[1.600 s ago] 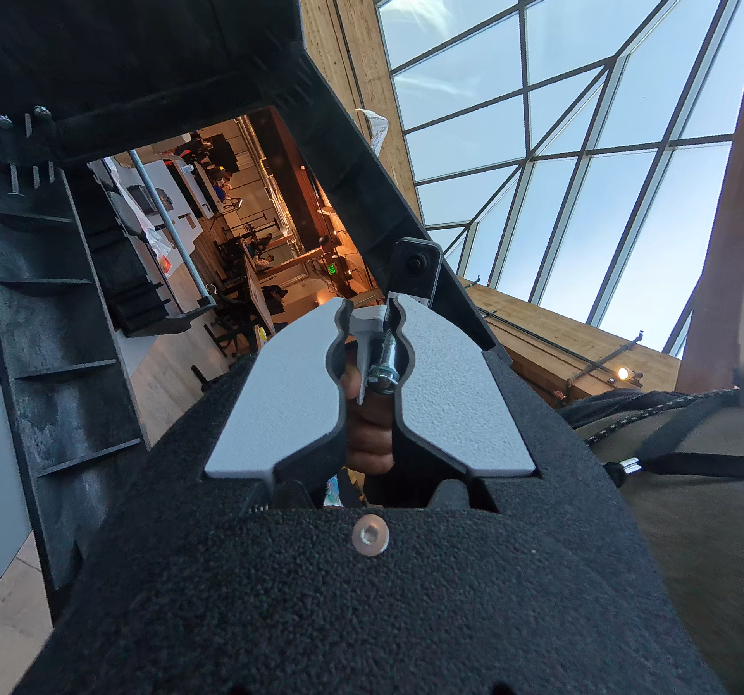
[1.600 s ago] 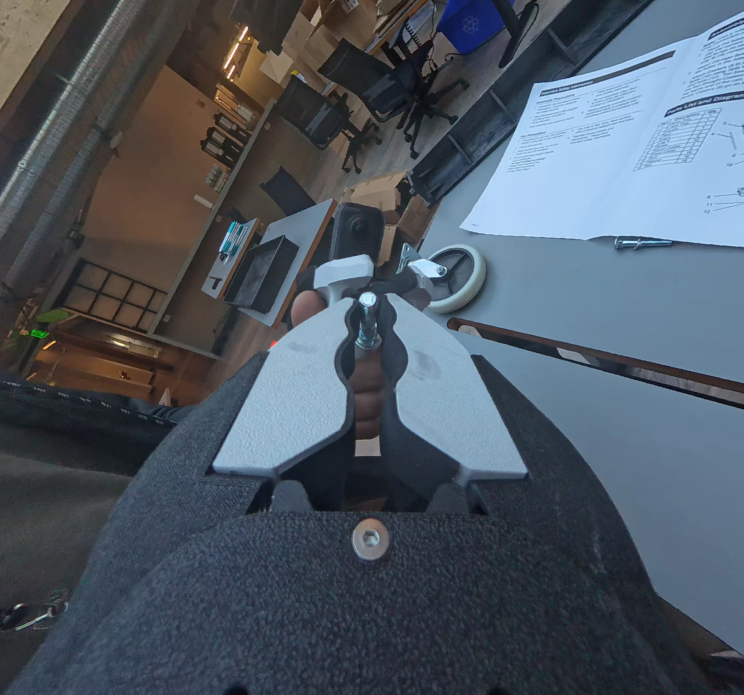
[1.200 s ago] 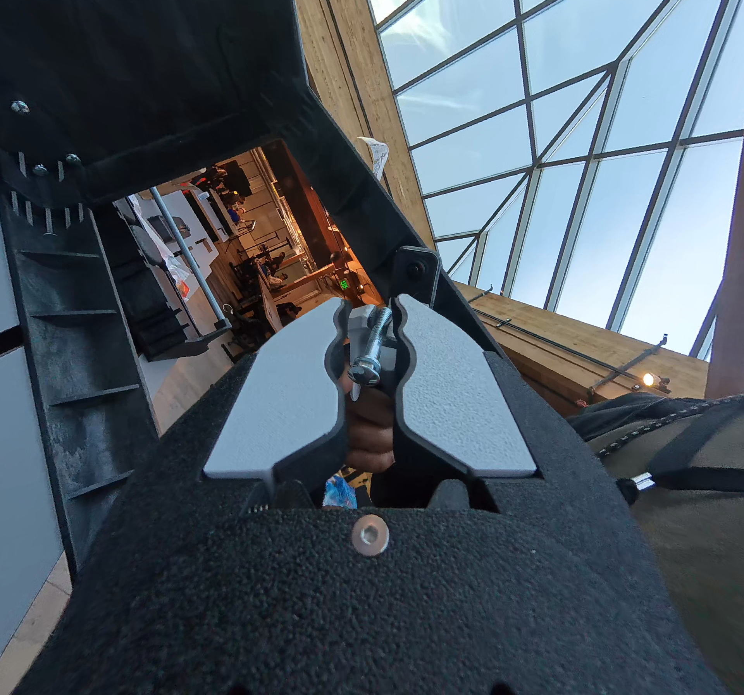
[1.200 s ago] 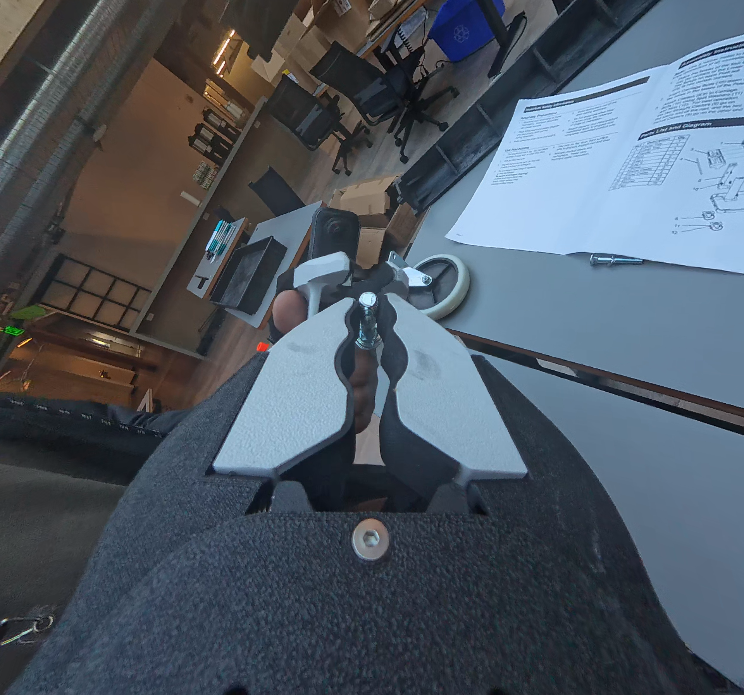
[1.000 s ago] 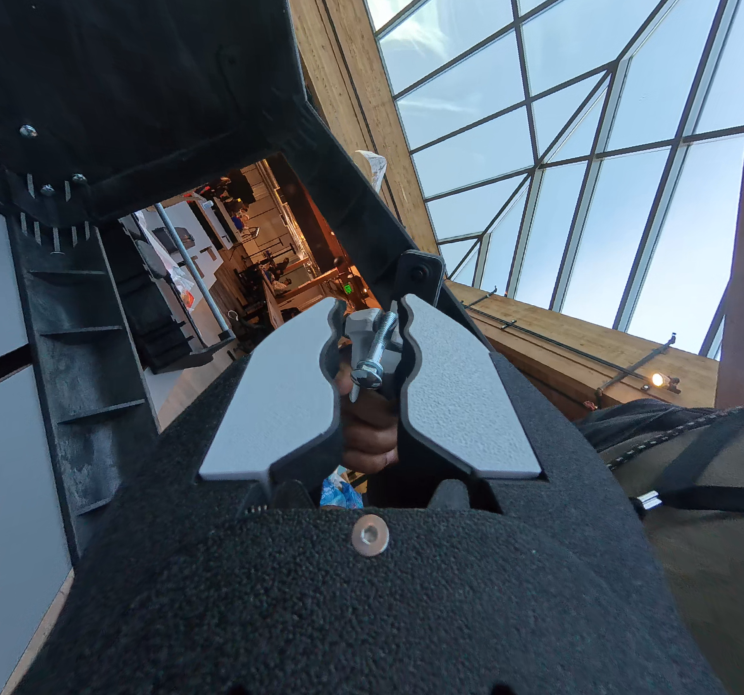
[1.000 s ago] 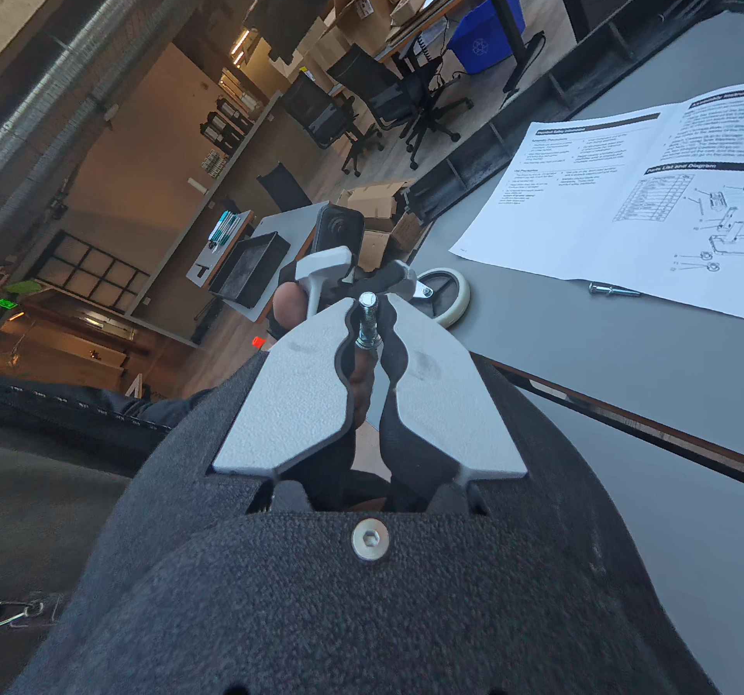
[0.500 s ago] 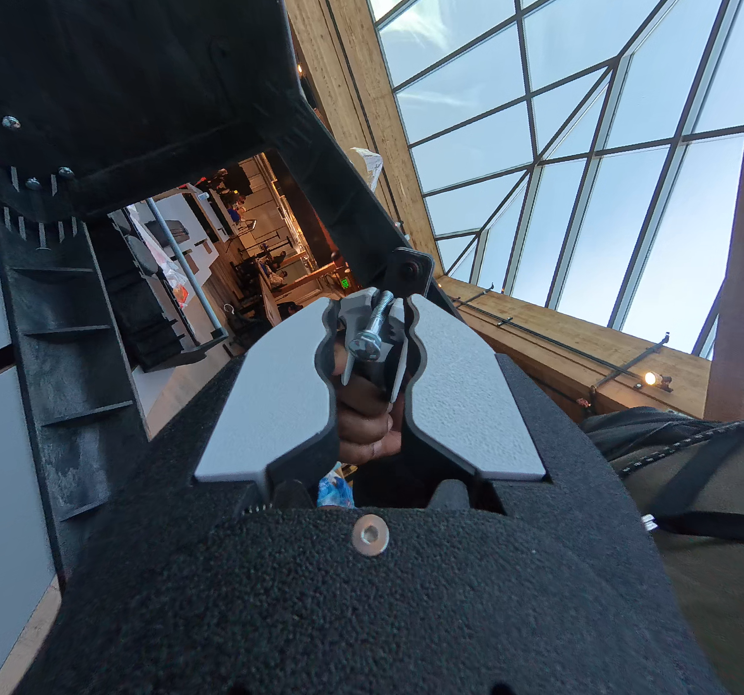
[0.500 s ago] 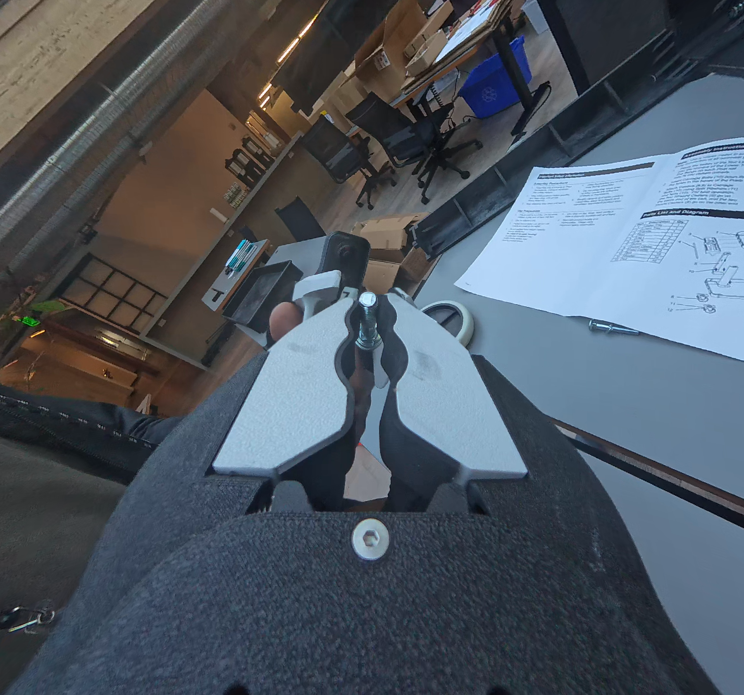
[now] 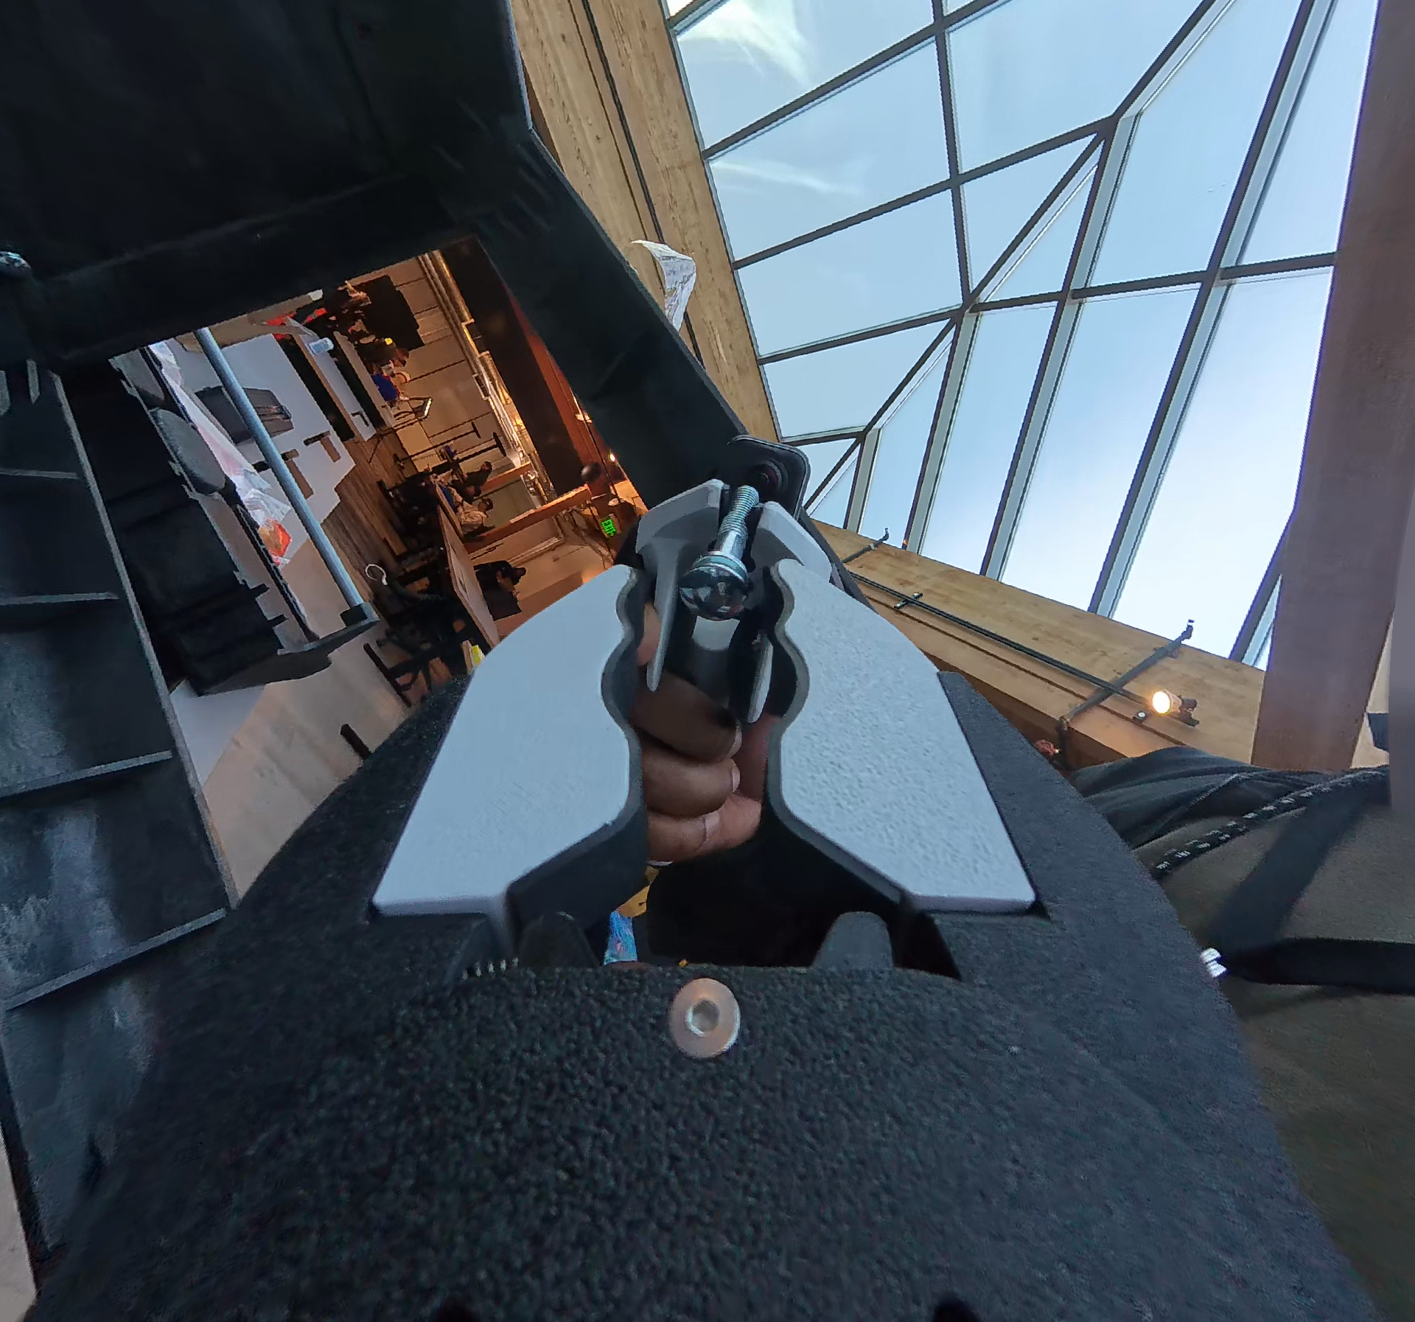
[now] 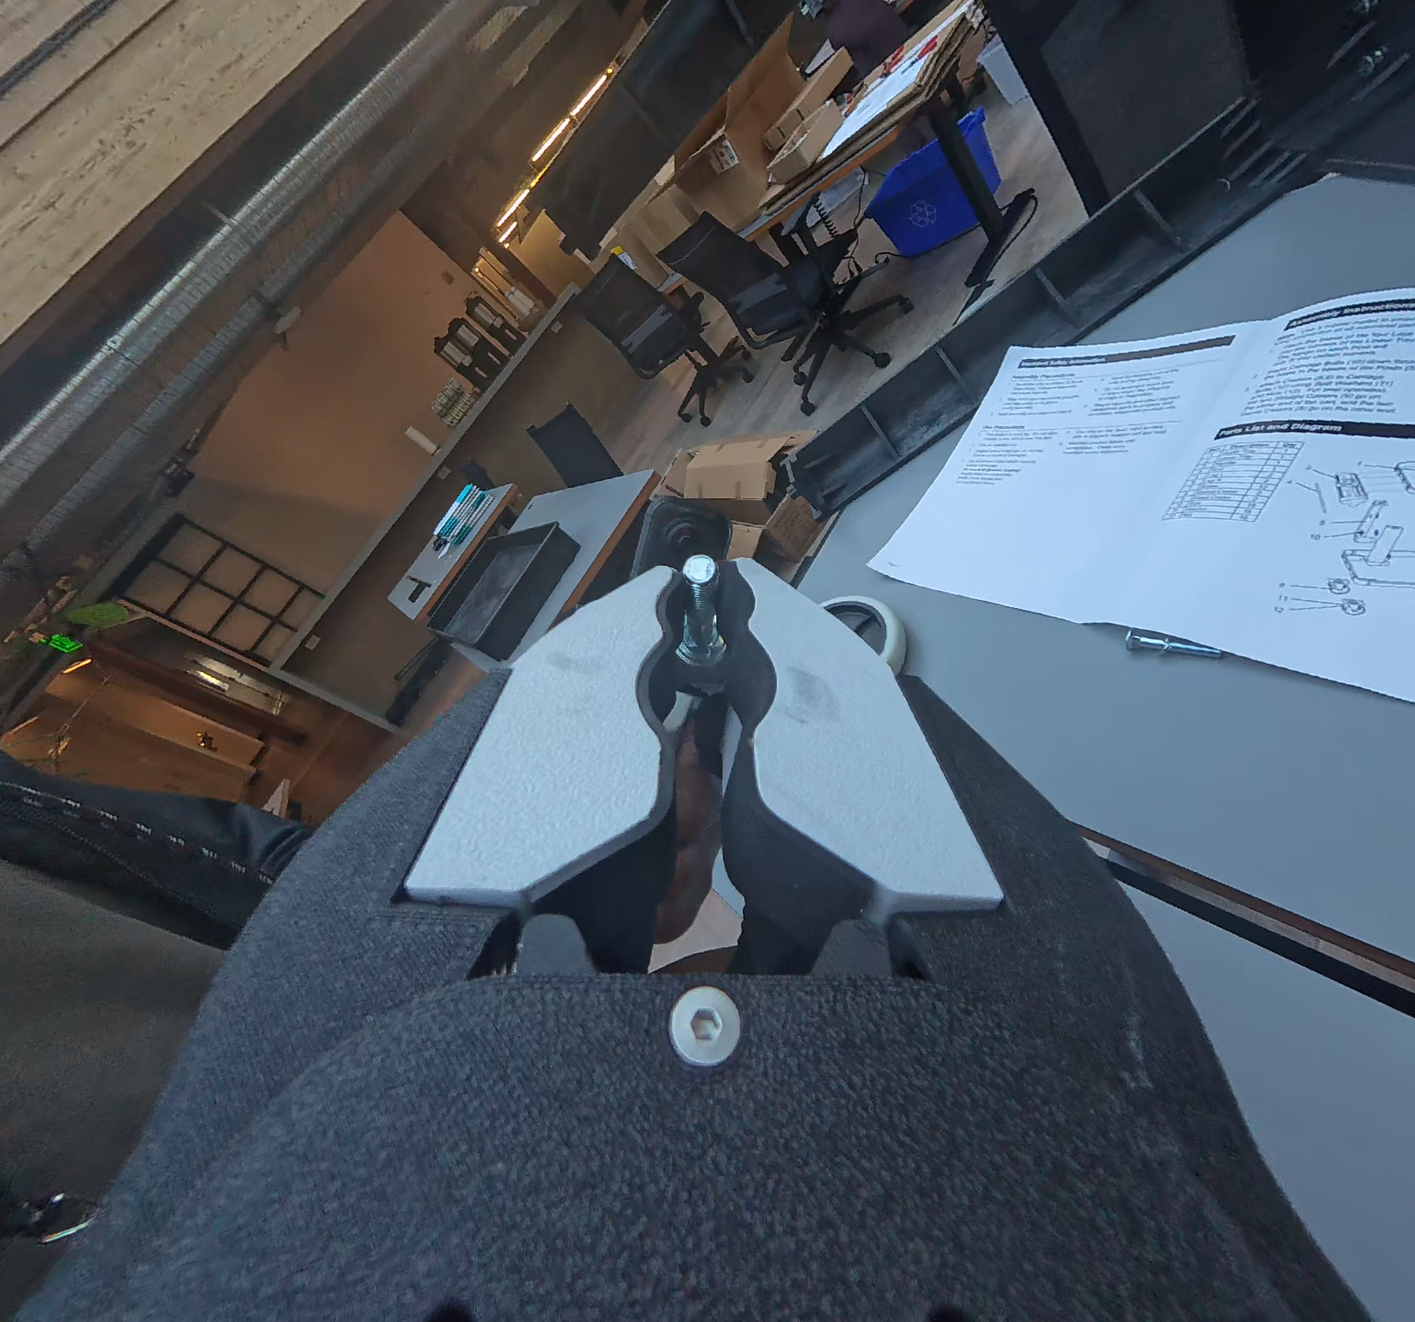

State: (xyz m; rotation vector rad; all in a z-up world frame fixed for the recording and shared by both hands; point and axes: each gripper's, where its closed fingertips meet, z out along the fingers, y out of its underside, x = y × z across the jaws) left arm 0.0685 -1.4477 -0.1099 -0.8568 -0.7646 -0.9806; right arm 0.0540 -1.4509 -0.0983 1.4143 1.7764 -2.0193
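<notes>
My right gripper (image 10: pixel 700 585) is shut on a silver bolt (image 10: pixel 700 615), which stands upright between its grey fingertips with a nut on the shaft. In the left wrist view the right gripper (image 9: pixel 727 535) faces me, with the bolt's round head (image 9: pixel 708 588) towards the camera. A hand (image 9: pixel 689 772) grips its handle. My left gripper (image 9: pixel 700 588) is open and empty, with its fingertips on either side of the bolt head and not touching it. In the right wrist view only the left gripper's black camera housing (image 10: pixel 681 531) shows behind my fingers.
A grey table (image 10: pixel 1072 787) carries a printed instruction sheet (image 10: pixel 1148 489), a loose bolt (image 10: pixel 1171 646) and a white caster wheel (image 10: pixel 880 627). A black ribbed plastic panel (image 9: pixel 92 673) rises at the left. Office chairs, boxes and a blue bin (image 10: pixel 930 209) stand beyond.
The two grippers have come closer together. The left jaws have opened a little wider. The bolt's head now faces the left camera, and the left fingers have dropped out of the right view.
</notes>
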